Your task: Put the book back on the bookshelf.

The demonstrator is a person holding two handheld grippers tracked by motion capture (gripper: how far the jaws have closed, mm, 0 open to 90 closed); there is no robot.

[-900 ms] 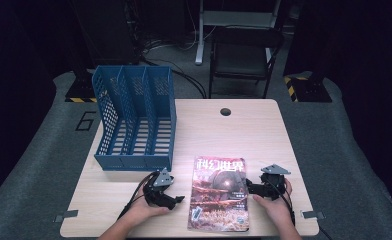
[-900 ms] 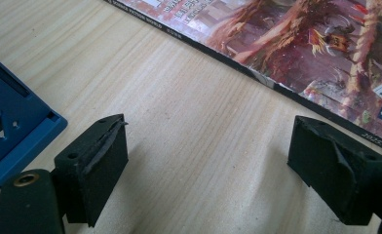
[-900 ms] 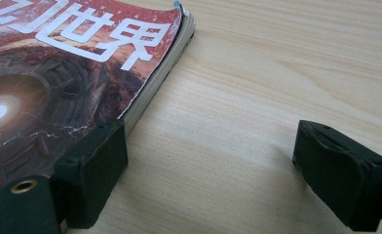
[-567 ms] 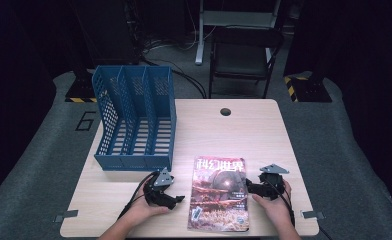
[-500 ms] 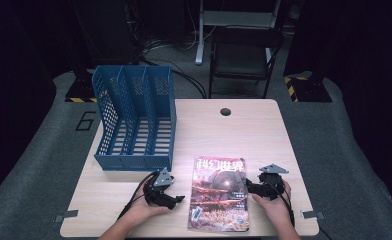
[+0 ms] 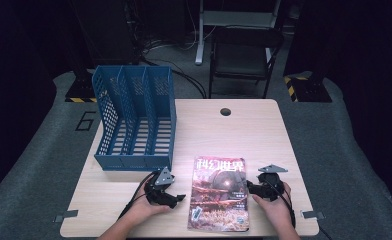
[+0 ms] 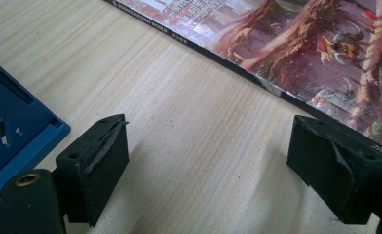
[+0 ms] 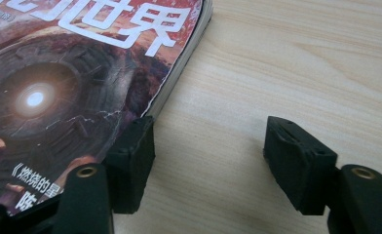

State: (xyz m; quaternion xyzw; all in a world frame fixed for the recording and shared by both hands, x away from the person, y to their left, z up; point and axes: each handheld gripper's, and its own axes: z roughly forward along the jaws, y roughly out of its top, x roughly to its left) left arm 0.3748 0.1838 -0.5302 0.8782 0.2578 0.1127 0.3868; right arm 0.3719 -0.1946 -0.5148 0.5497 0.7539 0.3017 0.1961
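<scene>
A magazine (image 6: pixel 219 195) with a dark red cover and white title lies flat near the table's front edge. My left gripper (image 6: pixel 176 197) rests low on the wood just left of it, open with bare table between its jaws (image 7: pixel 213 165); the magazine's spine (image 7: pixel 301 44) runs past the right jaw. On the magazine's other side, my right gripper (image 6: pixel 251 189) stands open too (image 8: pixel 213 156). Its left jaw sits against the magazine's page edge (image 8: pixel 72 73), and only wood lies in the gap.
A blue three-slot file rack (image 6: pixel 134 120) stands at the table's left, its base corner (image 7: pixel 9 131) close to my left gripper. The light wooden table (image 6: pixel 244 130) has a cable hole (image 6: pixel 225 111) at the back. A dark chair (image 6: pixel 244 55) stands behind it.
</scene>
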